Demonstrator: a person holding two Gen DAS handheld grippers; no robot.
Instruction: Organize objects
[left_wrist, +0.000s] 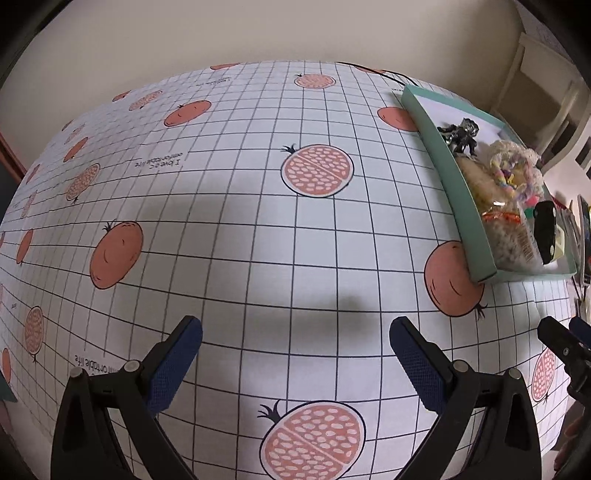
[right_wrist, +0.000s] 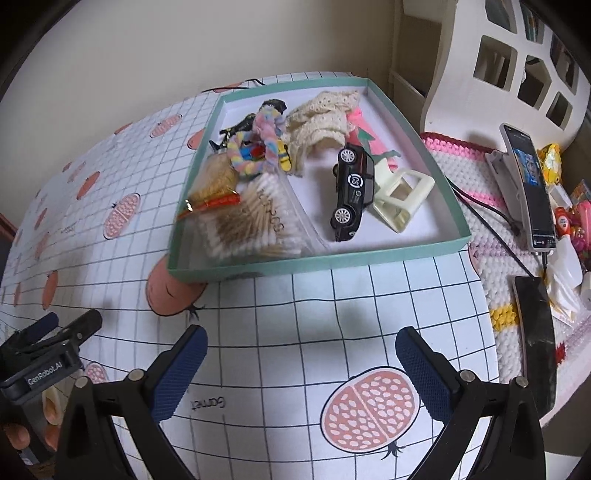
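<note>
Both grippers hover empty over the table, so the sorting looks finished or nearly so: the left gripper has its jaws spread wide with nothing between them, and the right gripper is spread just the same. The task's things already lie together in the teal tray toward the far right of the table — a black toy car on its side, a cream plastic clip just beside it, a clear box of cotton swabs, a pastel twisted cord and a folded lace piece. No loose item shows on the cloth near either gripper, so the next move probably calls for checking the table for anything left, or for drawing back. The surface is a white grid-patterned tablecloth printed with pomegranates — flat and bare on the left. Beyond it stands a plain cream wall; to the right a crocheted mat carries a propped phone on a cable.
</note>
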